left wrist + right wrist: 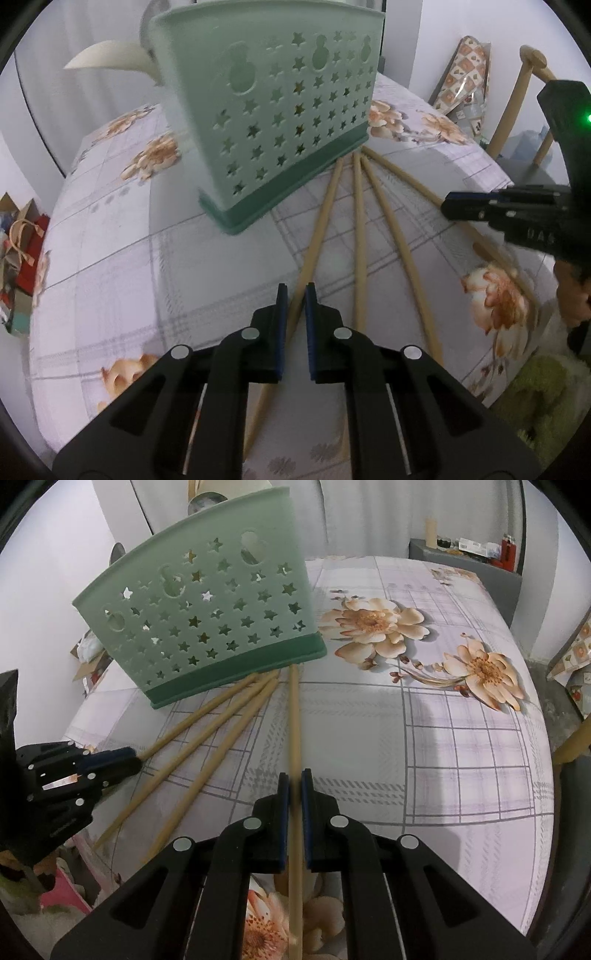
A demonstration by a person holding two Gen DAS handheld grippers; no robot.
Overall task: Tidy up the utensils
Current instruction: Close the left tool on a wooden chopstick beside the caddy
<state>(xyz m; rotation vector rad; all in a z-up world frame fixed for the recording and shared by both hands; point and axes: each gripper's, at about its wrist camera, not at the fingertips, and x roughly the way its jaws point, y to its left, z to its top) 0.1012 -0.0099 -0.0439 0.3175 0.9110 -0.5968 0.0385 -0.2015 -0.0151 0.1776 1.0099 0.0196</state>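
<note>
A green utensil holder (273, 110) with star holes stands on the flowered table; it also shows in the right wrist view (207, 624). Several wooden chopsticks (356, 229) fan out on the cloth from its base. My left gripper (294, 291) hovers with its jaws narrowly apart around the leftmost chopstick (319, 225), not clamped. My right gripper (294, 775) is shut on the rightmost chopstick (294, 720), which points at the holder's base. The right gripper also shows in the left wrist view (448, 206), and the left gripper in the right wrist view (133, 760).
The flowered tablecloth (443, 738) covers the round table. A wooden chair (517, 96) stands at the far right of the left wrist view. A grey shelf (469, 565) with small items stands behind the table. Bags (22, 251) lie on the floor at left.
</note>
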